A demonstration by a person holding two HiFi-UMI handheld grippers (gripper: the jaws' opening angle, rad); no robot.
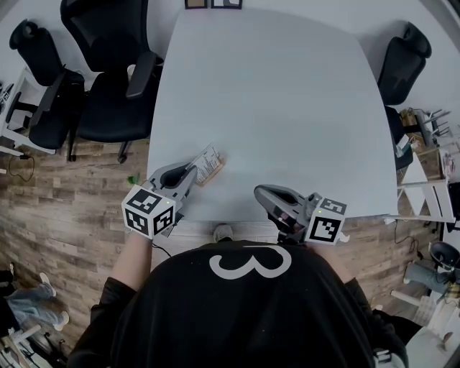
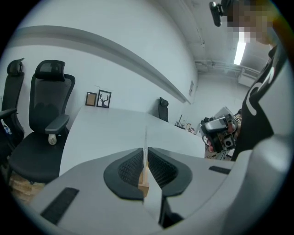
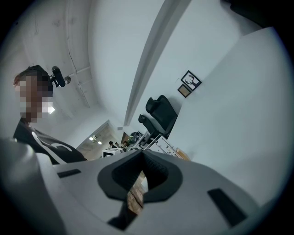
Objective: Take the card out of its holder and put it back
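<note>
Left gripper [image 1: 191,172] clamped on thin card [image 1: 207,160] seated in wooden holder [image 1: 216,170] at table's [image 1: 273,108] near-left edge; right gripper [image 1: 261,193] closed, empty; card probably light, bendable, best pinched flat-faced.

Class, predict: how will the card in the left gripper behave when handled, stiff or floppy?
Probably light: the card shows as a thin sliver edge-on. Likely fairly stiff: it stands straight past the shut left gripper, without drooping.

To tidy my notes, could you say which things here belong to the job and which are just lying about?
Job: card, wooden holder, left gripper (shut on card), right gripper (shut, empty).
Lying about: office chairs, picture frames.
</note>
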